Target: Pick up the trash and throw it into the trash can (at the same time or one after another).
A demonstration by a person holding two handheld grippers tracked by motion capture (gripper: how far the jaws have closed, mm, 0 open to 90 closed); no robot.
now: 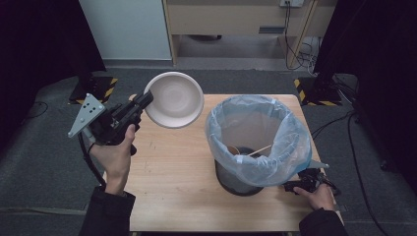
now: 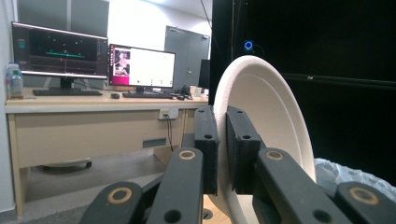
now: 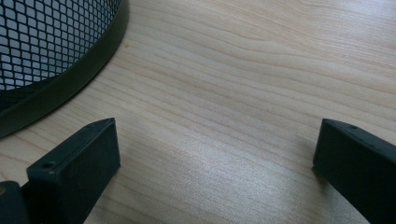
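A cream bowl (image 1: 174, 98) hangs tilted above the table's far left part, its hollow turned up and toward the bin. My left gripper (image 1: 143, 101) is shut on its rim; in the left gripper view the bowl (image 2: 266, 112) stands on edge between the two pads (image 2: 243, 144). A black mesh bin (image 1: 236, 179) lined with a pale blue bag (image 1: 258, 135) stands on the right half of the table, with a wooden stick and scraps inside. My right gripper (image 1: 305, 183) rests low on the tabletop at the bin's near right, open with nothing between its jaws (image 3: 215, 158).
The wooden table (image 1: 172, 187) has bare surface in front of the bowl and left of the bin. The bin's mesh wall (image 3: 51, 51) is close to the right gripper. A desk with monitors (image 2: 93, 60) stands beyond the table; dark curtains flank both sides.
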